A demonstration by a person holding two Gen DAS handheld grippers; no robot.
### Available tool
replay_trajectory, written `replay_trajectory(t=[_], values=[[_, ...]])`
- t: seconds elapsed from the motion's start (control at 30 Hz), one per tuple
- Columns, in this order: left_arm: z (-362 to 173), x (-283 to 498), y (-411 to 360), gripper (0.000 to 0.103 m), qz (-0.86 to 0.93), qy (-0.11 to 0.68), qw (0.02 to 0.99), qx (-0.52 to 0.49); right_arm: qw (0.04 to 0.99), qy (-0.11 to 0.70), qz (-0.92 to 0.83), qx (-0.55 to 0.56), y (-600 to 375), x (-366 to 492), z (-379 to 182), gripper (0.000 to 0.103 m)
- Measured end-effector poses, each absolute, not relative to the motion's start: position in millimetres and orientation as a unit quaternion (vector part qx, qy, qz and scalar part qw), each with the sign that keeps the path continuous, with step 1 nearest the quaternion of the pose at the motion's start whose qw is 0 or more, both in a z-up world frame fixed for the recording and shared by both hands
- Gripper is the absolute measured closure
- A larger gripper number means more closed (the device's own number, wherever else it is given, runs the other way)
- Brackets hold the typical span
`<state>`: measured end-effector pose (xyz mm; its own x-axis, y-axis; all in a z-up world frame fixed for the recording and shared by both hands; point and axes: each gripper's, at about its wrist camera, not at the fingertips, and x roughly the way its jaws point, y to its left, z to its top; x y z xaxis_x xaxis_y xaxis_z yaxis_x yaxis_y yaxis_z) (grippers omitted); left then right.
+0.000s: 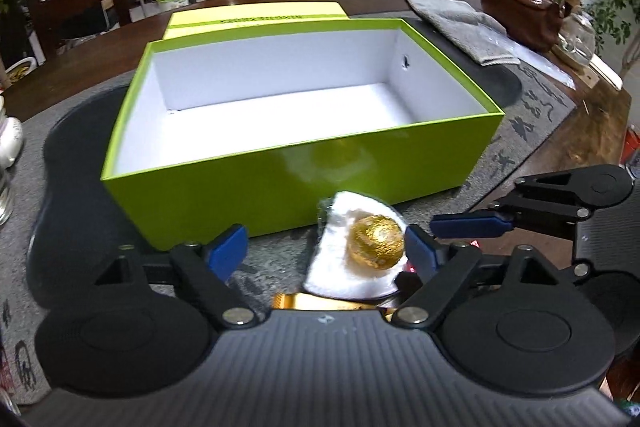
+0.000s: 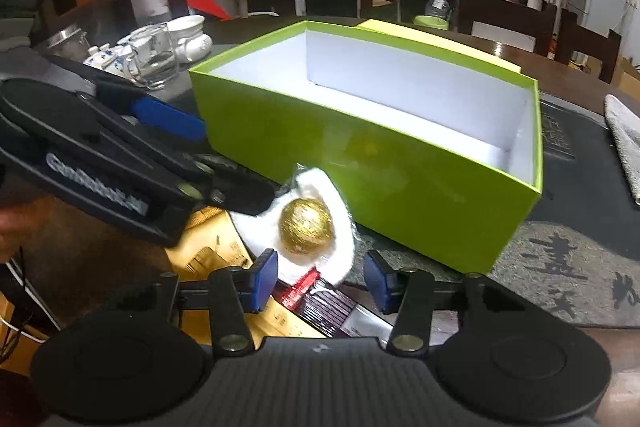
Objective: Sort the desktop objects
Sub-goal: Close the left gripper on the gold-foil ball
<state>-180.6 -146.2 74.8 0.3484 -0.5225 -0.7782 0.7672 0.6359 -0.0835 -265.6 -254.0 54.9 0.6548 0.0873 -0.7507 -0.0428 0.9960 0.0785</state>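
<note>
From the left wrist we see the left claw standing wide, its blue pads well apart. The gold ball, sitting on a white fluffy pad, lies between the fingers but hard against the right-hand one; the left-hand finger is clear of it. We cannot tell whether the right-hand pad presses on it. Just beyond the claw tips stands the green box, open, its white inside holding nothing that we can see, with its lid behind it. To the far right of the claw this view alone shows a grey cloth and a brown pot, and the right claw's blue finger reaching in from the right.

From the right wrist we see the right claw narrower, yet its pads touch nothing; the ball on its white pad lies just ahead of the tips, and a dark red packet and a yellow box show beneath the gap. Only here do we see the left claw from outside, coming in from the left beside the ball, and beyond it glass cups and white teaware. The green box sits ahead and to the right of this claw, again with a bare white floor.
</note>
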Motion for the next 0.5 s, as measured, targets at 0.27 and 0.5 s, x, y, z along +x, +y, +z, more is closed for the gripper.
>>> replay_trajectory(t=[0.27,0.5], values=[[64.1,-174.6,-164.5,0.034,-0.419,0.421,0.789,0.156,0.909,0.411,0.049,0.043,-258.2,-257.0,49.9,0.066],[55.2,-165.5,-171.7,0.047,-0.435,0.438,0.774,0.144,0.909,0.409,0.048,0.056,-259.7,-251.7,45.0,0.069]])
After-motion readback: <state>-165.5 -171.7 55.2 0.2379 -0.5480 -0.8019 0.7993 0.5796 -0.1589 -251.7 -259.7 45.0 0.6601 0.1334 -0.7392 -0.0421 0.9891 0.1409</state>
